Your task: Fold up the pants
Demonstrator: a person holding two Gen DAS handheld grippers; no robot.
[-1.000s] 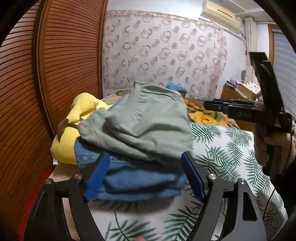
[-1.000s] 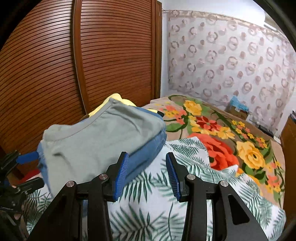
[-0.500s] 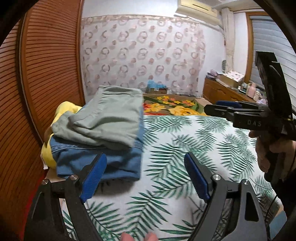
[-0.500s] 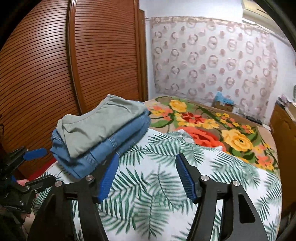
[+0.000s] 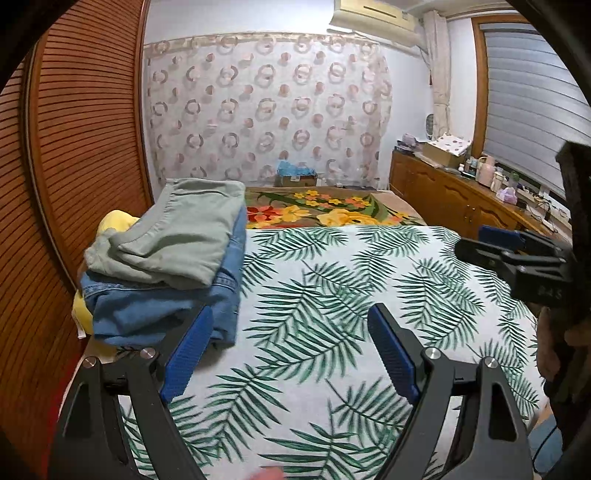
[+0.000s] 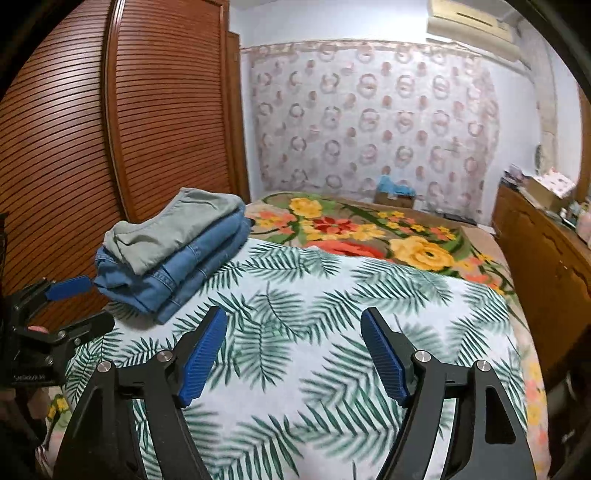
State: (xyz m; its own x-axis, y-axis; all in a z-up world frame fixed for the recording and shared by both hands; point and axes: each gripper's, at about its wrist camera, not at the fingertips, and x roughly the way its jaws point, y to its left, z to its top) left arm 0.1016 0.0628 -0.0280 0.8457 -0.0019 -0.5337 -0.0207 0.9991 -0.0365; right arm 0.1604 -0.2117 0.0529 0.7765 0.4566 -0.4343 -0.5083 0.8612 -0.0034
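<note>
Both grippers have drawn back from the folded pants [image 5: 173,236], now stacked left of and beyond the left gripper [image 5: 290,350], whose fingers stand wide and empty. Right gripper [image 6: 293,354], its jaws opening on nothing, suggests this fold is finished.

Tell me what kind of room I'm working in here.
Most likely a home bedroom: a bed with a palm-leaf cover and a floral blanket, a slatted wooden wardrobe door beside it, and a wall air conditioner above a patterned curtain.
</note>
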